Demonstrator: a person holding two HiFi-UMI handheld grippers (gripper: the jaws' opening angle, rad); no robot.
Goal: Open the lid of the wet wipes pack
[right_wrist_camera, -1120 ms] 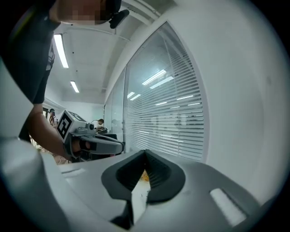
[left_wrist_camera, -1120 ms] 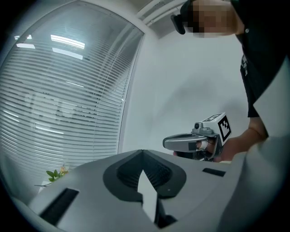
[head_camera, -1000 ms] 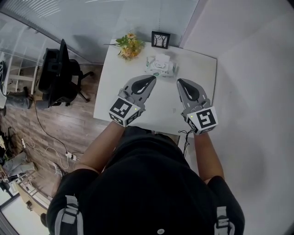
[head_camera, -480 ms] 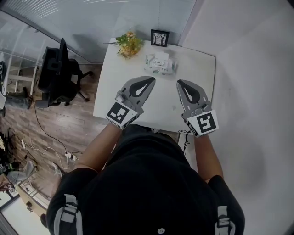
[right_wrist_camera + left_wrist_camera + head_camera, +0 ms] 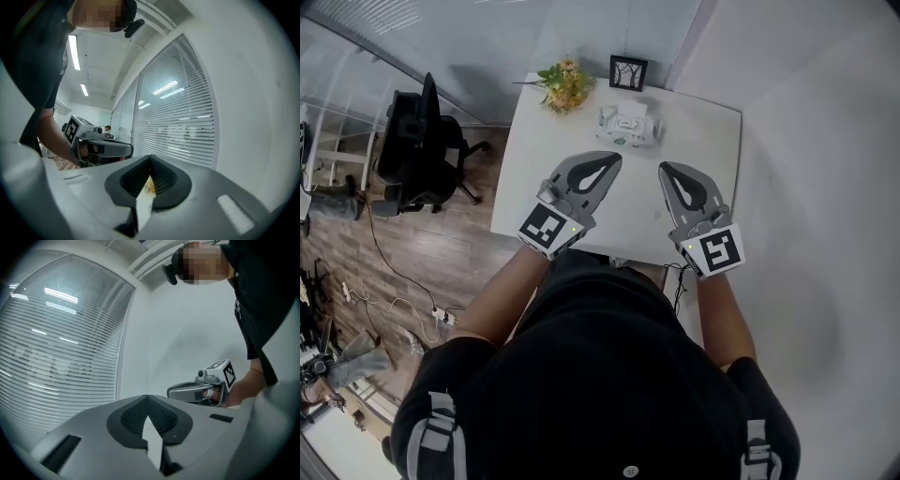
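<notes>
Head view: wet wipes pack (image 5: 628,126) lies at the table's (image 5: 712,150) far end, well beyond left claw (image 5: 612,159) and right claw (image 5: 666,170), both closed, empty. Risk: unbraced, the pack slides toward the flowers (image 5: 564,86).

Right tongs (image 5: 150,161) closed, empty, blinds (image 5: 178,126) beyond

A small white table (image 5: 534,150) stands in a corner by a white wall (image 5: 806,187) and a big window with blinds (image 5: 487,37), and a black chair (image 5: 417,150) sits on the brown wood floor (image 5: 412,272) beside it.
</notes>
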